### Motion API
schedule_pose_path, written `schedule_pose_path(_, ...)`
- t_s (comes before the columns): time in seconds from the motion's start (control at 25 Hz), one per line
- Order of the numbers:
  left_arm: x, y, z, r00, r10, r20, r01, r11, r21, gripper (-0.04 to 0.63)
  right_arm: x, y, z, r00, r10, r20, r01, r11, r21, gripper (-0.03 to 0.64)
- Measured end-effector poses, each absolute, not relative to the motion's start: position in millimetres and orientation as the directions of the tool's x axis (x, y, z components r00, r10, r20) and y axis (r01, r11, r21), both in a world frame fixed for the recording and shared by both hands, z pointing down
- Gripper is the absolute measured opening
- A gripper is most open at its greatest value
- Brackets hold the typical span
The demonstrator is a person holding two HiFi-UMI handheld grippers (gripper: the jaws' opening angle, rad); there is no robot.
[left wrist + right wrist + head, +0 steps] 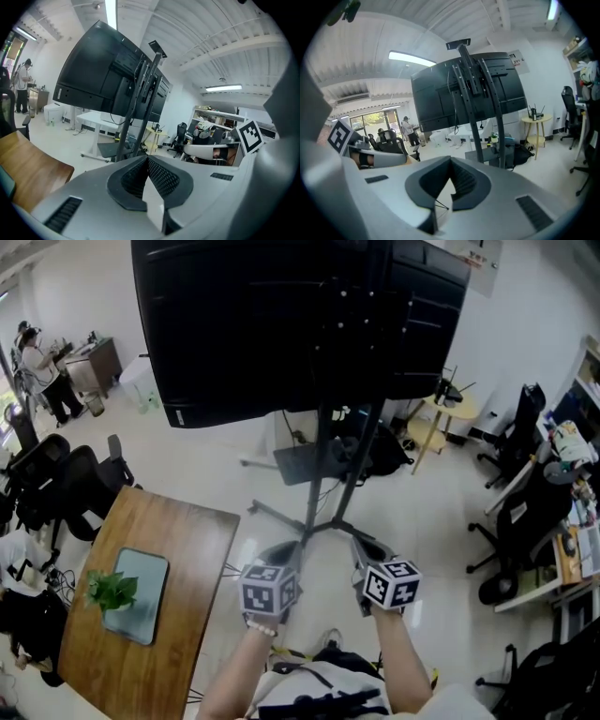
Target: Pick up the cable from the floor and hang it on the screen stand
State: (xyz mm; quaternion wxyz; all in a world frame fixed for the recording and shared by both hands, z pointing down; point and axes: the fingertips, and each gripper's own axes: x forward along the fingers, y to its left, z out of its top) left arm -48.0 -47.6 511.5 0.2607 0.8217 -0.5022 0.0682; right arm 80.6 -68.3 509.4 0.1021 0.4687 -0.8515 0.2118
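The big black screen point(281, 324) stands on its dark metal stand point(319, 493), whose legs spread over the pale floor just beyond my grippers. The left gripper point(281, 551) and right gripper point(367, 547) are side by side, both pointing at the stand's base. In the left gripper view, the left gripper point(146, 157) is shut with nothing between its pads; the stand point(136, 108) rises ahead. The right gripper point(451, 160) is likewise shut and empty, facing the stand point(476, 108). Dark and yellow cords point(314, 657) lie by my feet; I cannot tell whether they are the cable.
A wooden table point(178, 549) with a potted plant point(112, 590) on a tray stands at the left. Office chairs point(56, 484) crowd the far left, with more chairs point(520, 512) and desks on the right. A round side table point(448, 418) stands behind the stand. A person point(42, 371) stands at the back left.
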Motion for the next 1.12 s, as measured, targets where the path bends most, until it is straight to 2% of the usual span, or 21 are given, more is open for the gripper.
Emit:
schedule_pose_path(0.2, -42, -47, 536, 0.474, -0.783, 0.403, -0.865, -0.326, 0.382, 0.002, 82, -74, 515, -0.551, -0.737, 0.391, -0.834, 0.481, -0.269, 0.002)
schedule_pose_path(1.12, -22, -46, 539, 0.485, -0.776, 0.404, -0.853, -0.318, 0.413, 0.002, 85, -61, 535, -0.576, -0.688, 0.443, -0.817, 0.504, -0.280, 0.002)
